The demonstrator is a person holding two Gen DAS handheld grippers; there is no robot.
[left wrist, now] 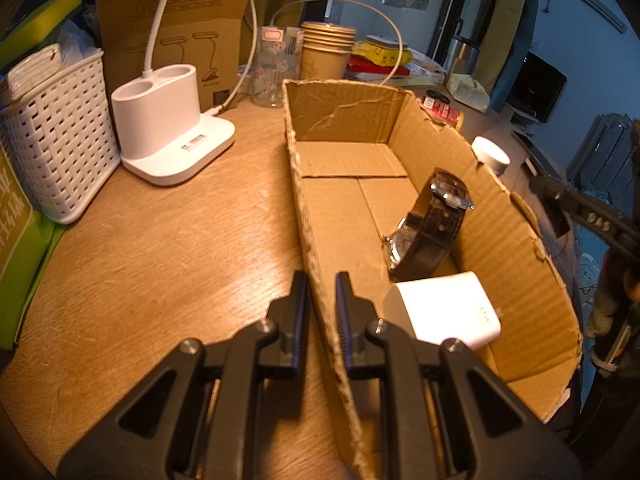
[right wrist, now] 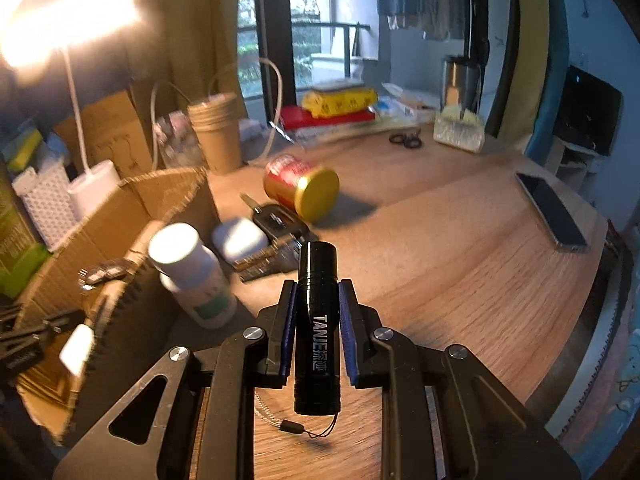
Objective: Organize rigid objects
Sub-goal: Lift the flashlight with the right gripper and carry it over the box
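Right wrist view, right gripper (right wrist: 318, 304) clamped on black flashlight (right wrist: 317, 320) lettered "TANJE", left gripper (left wrist: 322, 300) clamping cardboard box (left wrist: 320, 280) wall

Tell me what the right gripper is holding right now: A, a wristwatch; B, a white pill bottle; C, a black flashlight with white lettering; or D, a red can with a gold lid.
C: the right gripper has its pads pressed on both sides of the black flashlight, which is lifted clear of the wooden table.
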